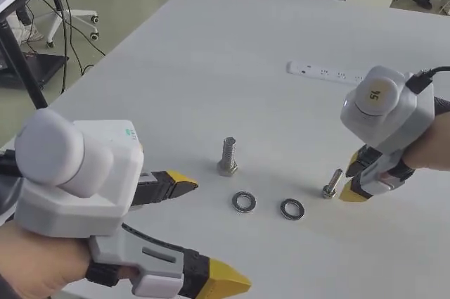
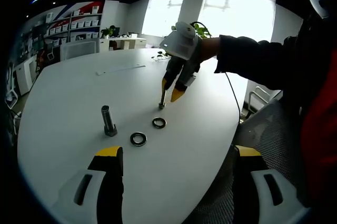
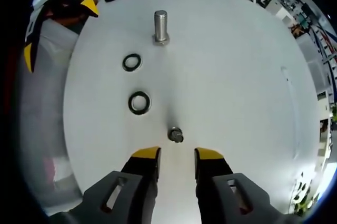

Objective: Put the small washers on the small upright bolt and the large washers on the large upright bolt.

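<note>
Viewing from the head: the small bolt point(image 1: 332, 183) is noted leaning, just beside the right hand-held gripper point(image 1: 354, 181); two washers point(image 1: 235, 202) lie flat on the desk point(image 1: 211, 67) between it and the large bolt point(image 1: 227, 157).

Left gripper view: the left hand-held gripper point(image 2: 179, 153) is held spread wide, empty.

Right gripper view: jaws are parted narrowly on nothing, small bolt just ahead.

Risk: a nudge from those tips could topple that bolt; flat washers may slip when pinched.

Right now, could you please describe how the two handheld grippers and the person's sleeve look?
Both the left gripper and right gripper have bulky white housings, black jaws and yellow tips. The right one carries a round numbered sticker and a black cable. The sleeve is dark.
</note>
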Demonstrator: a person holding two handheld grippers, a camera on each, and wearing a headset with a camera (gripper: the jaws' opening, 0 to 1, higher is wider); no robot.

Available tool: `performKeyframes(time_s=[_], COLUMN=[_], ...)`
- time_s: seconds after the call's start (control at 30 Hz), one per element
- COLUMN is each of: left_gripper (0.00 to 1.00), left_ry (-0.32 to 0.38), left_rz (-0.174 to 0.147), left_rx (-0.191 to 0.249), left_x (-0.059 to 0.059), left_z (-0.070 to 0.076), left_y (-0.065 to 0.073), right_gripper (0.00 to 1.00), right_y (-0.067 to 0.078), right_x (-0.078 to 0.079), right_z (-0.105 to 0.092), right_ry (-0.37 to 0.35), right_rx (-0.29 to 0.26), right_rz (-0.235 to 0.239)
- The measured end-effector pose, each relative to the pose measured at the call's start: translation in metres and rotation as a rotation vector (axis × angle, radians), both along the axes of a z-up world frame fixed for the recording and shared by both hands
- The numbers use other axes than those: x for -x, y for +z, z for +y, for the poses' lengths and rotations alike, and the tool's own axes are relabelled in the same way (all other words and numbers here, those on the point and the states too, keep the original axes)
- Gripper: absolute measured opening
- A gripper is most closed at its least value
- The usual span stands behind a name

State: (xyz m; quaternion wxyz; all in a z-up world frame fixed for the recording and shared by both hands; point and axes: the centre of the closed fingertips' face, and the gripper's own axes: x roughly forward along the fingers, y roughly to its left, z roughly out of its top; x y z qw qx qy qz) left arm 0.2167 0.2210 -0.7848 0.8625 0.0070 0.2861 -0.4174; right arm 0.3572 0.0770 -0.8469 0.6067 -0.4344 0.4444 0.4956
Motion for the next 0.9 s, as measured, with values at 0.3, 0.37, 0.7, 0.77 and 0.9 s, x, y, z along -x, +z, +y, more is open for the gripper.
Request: performKeyframes(time_s=[0.3,0.37,0.7,0.77,0.9], left_gripper=[0.86,0.86,0.86,0.86,0.86], left_ry=[-0.004,-0.005,-0.011,-0.012,-0.012], left_rz=[-0.004,-0.005,-0.006,-0.007,-0.008], left_rx=[0.000,-0.001,-0.001,-0.003,-0.003], left_x=[0.000,0.000,0.000,0.000,0.000], left_z=[-0.001,-0.001,-0.002,-0.002,-0.002], left_y=[0.001,0.001,0.001,0.001,0.001], right_gripper=[0.29,0.29,0.30,0.30,0.30], right_y=[0.003,0.003,-0.001,-0.001,-0.003], right_x=[0.005,0.007,0.022,0.027,0.033], right_z=[-0.010,-0.014,-0.030,-0.032,-0.033], right_ry=[-0.026,-0.034,-0.061,-0.064,-0.067], right_rx=[-0.006,-0.006,-0.001,-0.002,-0.001], right_rz=[-0.005,-0.005,0.007,0.012,0.017])
